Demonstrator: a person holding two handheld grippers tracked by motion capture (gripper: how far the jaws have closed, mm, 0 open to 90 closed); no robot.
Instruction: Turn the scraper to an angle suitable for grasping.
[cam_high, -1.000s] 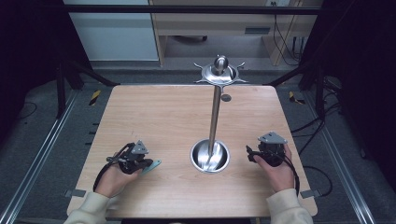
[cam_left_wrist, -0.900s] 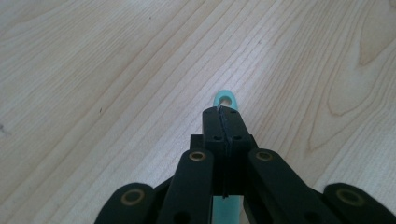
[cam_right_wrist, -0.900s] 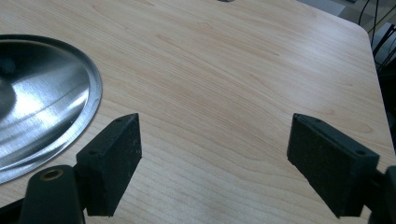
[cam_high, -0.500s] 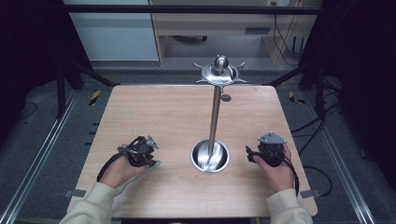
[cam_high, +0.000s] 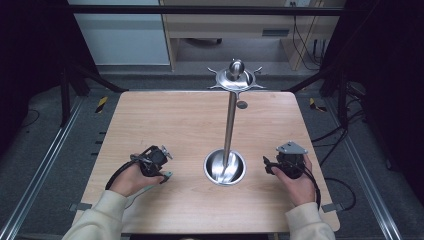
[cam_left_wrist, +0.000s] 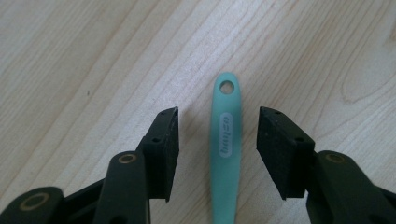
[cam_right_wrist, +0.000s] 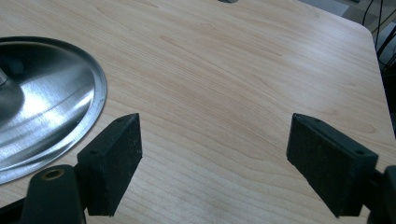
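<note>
The left hand-held gripper (cam_left_wrist: 217, 140) hangs just above the wooden surface (cam_left_wrist: 93, 56) with its jaws spread partway, gripping nothing; the mint-green handle (cam_left_wrist: 225, 154) lies flat between them, touching neither pad. The right hand-held gripper (cam_right_wrist: 212, 154) is spread wide and empty, the steel stand's round base (cam_right_wrist: 42, 116) just off its left jaw

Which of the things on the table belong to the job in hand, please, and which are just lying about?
In the job:
- teal handle, lying flat between the open jaws of the left gripper

Lying about:
- steel stand with its round base, beside the right gripper, which is open over bare table
- small grey disc at the far edge
</note>
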